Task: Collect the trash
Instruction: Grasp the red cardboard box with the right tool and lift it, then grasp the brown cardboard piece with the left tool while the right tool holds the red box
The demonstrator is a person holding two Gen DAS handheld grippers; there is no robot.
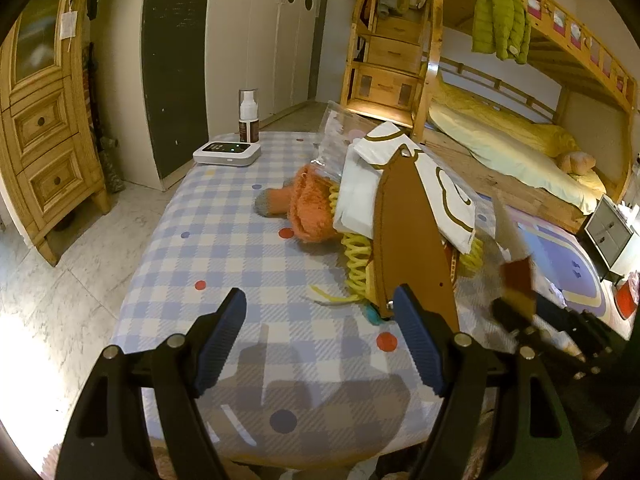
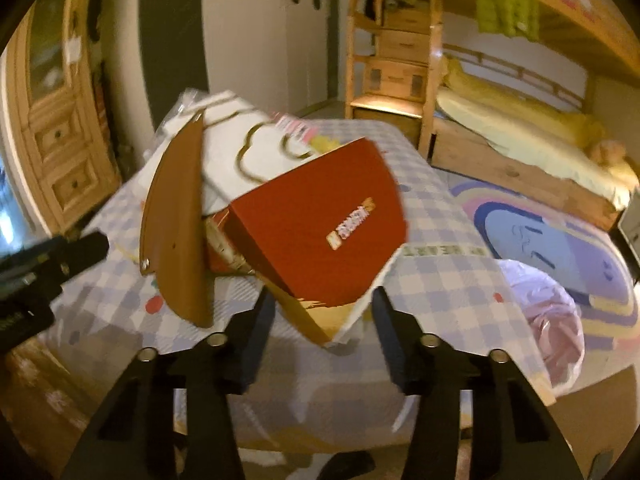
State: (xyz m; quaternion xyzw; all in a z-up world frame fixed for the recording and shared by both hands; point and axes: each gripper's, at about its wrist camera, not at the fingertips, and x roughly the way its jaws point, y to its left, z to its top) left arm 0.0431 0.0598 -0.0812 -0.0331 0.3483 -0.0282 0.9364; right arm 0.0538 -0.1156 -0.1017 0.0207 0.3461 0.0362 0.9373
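Observation:
A red cardboard box (image 2: 320, 224) is tilted on one corner, and that corner sits between the fingers of my right gripper (image 2: 323, 296), which is shut on it above the checked tablecloth (image 2: 444, 280). In the left wrist view the box (image 1: 516, 276) is a blur at the right. Behind it lie a white paper bag with gold outlines (image 1: 440, 188), a brown leaf-shaped flap (image 1: 412, 240), a clear plastic bag (image 1: 332, 136), an orange knitted toy (image 1: 308, 208) and a yellow coiled cord (image 1: 356, 256). My left gripper (image 1: 318, 300) is open over the cloth with nothing between its fingers.
A white device (image 1: 227, 153) and a spray bottle (image 1: 248, 116) stand at the table's far end. A pale pink plastic bag (image 2: 548, 312) hangs off the table's right side. A wooden cabinet (image 1: 44, 128) is at the left and a bunk bed (image 1: 516, 140) at the right.

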